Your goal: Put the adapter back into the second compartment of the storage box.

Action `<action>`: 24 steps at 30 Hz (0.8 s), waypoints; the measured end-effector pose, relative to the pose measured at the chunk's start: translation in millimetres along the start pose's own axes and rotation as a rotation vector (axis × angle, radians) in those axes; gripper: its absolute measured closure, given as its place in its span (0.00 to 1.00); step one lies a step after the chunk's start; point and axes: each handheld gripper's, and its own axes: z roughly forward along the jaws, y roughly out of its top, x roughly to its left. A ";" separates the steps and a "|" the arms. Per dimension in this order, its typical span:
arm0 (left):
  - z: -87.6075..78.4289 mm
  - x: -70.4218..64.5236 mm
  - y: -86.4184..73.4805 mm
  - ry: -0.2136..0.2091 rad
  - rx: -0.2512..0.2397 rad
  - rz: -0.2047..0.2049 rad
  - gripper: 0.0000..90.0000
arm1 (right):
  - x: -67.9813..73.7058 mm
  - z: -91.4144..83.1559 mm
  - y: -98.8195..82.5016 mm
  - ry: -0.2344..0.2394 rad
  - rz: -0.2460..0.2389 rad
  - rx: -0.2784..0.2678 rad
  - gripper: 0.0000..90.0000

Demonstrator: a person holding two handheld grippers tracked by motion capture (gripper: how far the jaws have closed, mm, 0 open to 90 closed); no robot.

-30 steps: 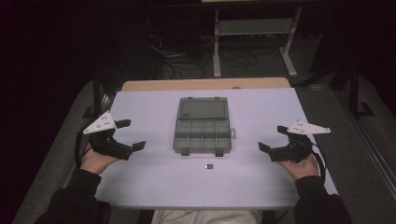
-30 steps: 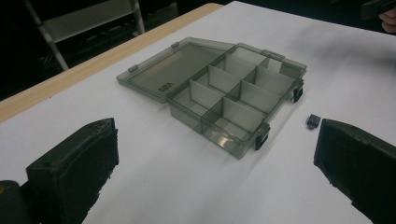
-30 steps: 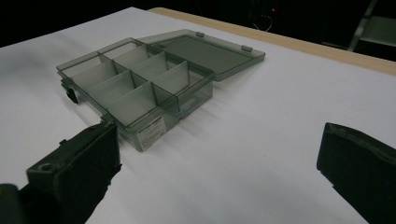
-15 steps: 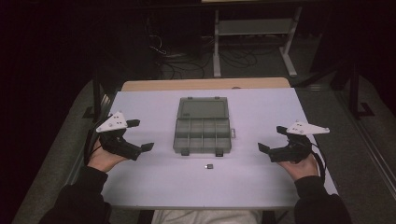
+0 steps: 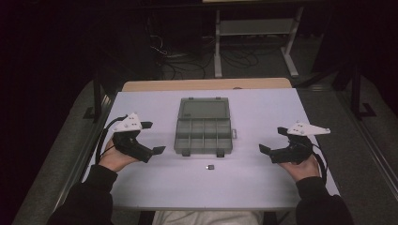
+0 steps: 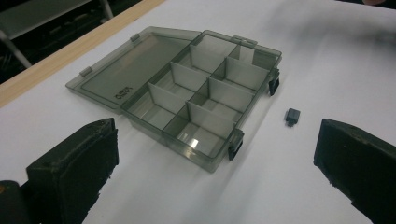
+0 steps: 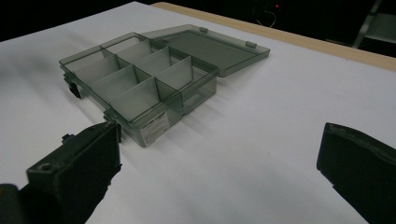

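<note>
On a white table (image 5: 263, 187), a smoky grey translucent plastic compartment box (image 5: 204, 136) lies open at centre, its lid folded flat toward the far edge. A small dark block (image 5: 210, 167) sits just in front of it. The left gripper (image 5: 149, 138) and right gripper (image 5: 271, 139) flank the box, jaws spread wide, holding nothing.

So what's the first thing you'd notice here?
The open grey box in the middle of the white table, lid flat and its little compartments empty. Just in front of it lies a tiny dark part. A hand-held gripper waits on each side, left and right, both open and apart from the box.
</note>
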 end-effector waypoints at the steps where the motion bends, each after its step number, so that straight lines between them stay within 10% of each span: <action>1: 1.2 -0.5 0.7 -0.003 0.003 0.004 0.00 | 0.1 0.0 0.0 0.000 0.000 0.001 0.00; 24: 30.6 -17.8 12.8 -0.068 0.056 0.060 0.00 | 0.6 1.6 -0.4 0.006 -0.004 0.011 0.00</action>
